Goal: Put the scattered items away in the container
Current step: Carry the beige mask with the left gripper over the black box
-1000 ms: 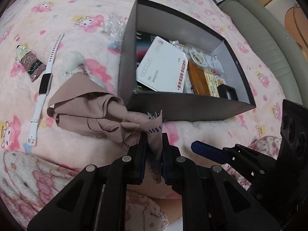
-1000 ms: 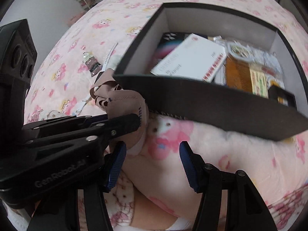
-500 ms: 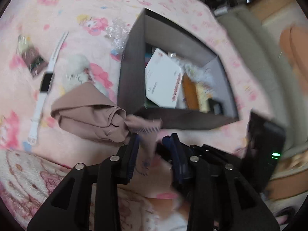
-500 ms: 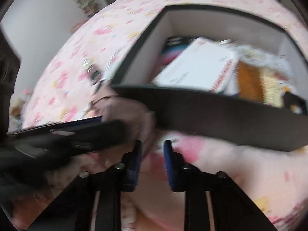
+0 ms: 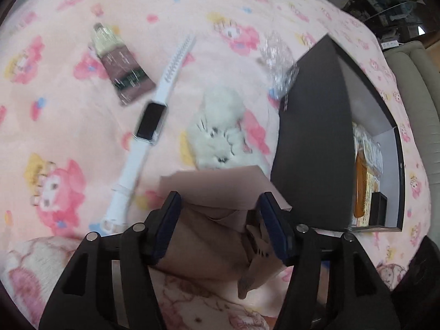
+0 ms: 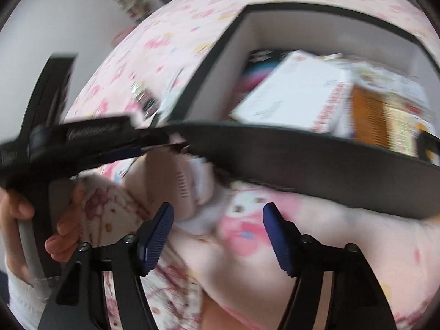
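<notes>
The left claw [image 5: 220, 225] is opening, its 2 blue pads straddling the crumpled tan cloth [image 5: 217, 236] without pressing on it; the cloth is lying on the pink blanket [image 5: 68, 110] directly under and between the jaws, just left of the black box [image 5: 310, 143]. The right claw [image 6: 217, 236] is opening too, with nothing between its pads, only blanket below; the cloth's stitched edge [image 6: 176, 189] is sitting just ahead and left of it. The cloth looks light, soft and floppy, so it will likely sag and trail. A pinch on the thick bunched middle should lift it whole. Beyond the left claw are lying a white watch [image 5: 148, 126], a brown tube [image 5: 121, 74] and a fluffy white toy [image 5: 220, 129], all still outside the box.
</notes>
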{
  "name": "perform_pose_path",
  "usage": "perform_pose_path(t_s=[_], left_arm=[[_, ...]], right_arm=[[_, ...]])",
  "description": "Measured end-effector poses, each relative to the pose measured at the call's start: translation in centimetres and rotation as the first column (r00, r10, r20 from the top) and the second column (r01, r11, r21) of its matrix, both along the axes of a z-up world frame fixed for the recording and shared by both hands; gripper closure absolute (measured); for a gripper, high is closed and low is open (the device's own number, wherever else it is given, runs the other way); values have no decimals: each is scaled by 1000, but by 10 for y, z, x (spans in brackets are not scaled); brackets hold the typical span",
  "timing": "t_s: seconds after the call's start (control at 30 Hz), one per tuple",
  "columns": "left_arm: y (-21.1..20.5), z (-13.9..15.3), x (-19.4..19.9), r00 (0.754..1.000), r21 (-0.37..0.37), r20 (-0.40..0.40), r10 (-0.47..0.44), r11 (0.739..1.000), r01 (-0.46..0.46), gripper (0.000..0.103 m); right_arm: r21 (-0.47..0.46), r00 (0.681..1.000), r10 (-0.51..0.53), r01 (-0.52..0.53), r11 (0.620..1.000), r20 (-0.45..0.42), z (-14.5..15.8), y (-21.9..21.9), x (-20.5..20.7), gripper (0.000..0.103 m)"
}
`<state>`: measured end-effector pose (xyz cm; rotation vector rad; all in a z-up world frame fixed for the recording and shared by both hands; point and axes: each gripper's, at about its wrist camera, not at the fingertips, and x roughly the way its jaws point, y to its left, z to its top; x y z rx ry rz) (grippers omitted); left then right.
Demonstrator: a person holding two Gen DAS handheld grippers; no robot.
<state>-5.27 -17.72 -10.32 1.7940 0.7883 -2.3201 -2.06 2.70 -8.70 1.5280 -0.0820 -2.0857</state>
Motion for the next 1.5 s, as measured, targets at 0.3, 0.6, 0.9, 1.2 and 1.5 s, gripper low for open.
perform_pose_path(t_s=[0.3,0.6,0.9,1.2,1.5], left_arm=[[15,-4,-5,995,15,3,-96,995,96,46],[57,22,16,941,25,-145,-307,949,313,76],[63,20,17,950,33,-128,-285,956,292,42],[76,5,15,953,-63,-55,-298,954,294,74],[39,13,25,982,4,-109,-152,988,153,42]], right_arm=[[25,997,11,-13,1000,78,-36,-29,-18,76],[28,1000,-10,9,1000,13,-11,27,8,85],[68,987,-156,154,986,34,-6,97,3,83],[54,979,-200,198,979,39,-12,97,-3,68],[10,960,-278,278,960,8,-3,120,-7,55]])
